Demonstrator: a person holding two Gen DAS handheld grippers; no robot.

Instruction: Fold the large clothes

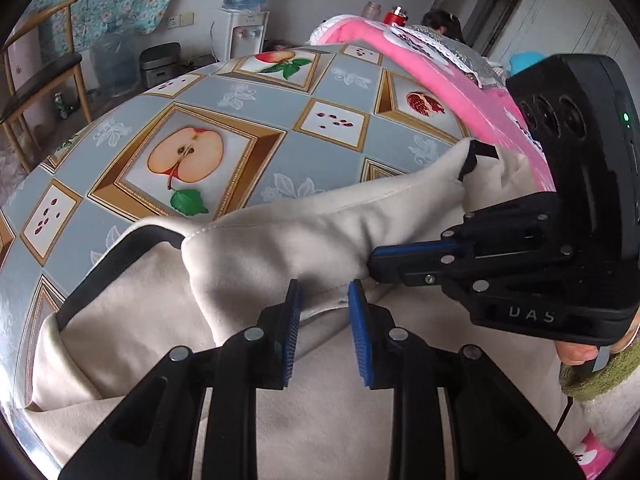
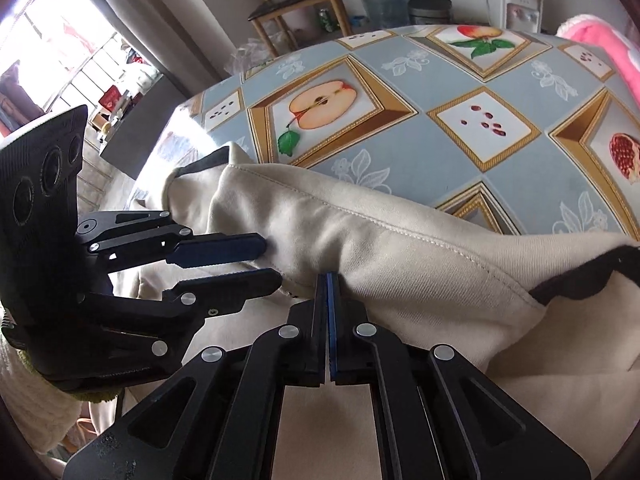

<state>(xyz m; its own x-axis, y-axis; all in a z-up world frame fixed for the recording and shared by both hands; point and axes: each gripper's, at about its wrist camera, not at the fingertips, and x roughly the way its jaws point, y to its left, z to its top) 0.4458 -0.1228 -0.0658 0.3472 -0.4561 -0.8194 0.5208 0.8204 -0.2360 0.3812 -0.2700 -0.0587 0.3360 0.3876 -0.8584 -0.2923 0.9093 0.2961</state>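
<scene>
**At the near fold: a weak pinch, a loose edge**

Right in front, right gripper point(image 2: 329, 304) squeezed tight on the edge of the cream garment point(image 2: 400, 256). Just beside it, left gripper point(image 1: 325, 312) a little open, cloth between the pads, not pinched. Could slip free if pulled, could undo the fold. Soft, thick, cream with black trim, bunched in a long roll. Spread over the near side of the fruit-pattern table point(image 1: 248, 148).

Daylight from window point(image 2: 60, 40); fisheye-warped edges, sharp.
</scene>
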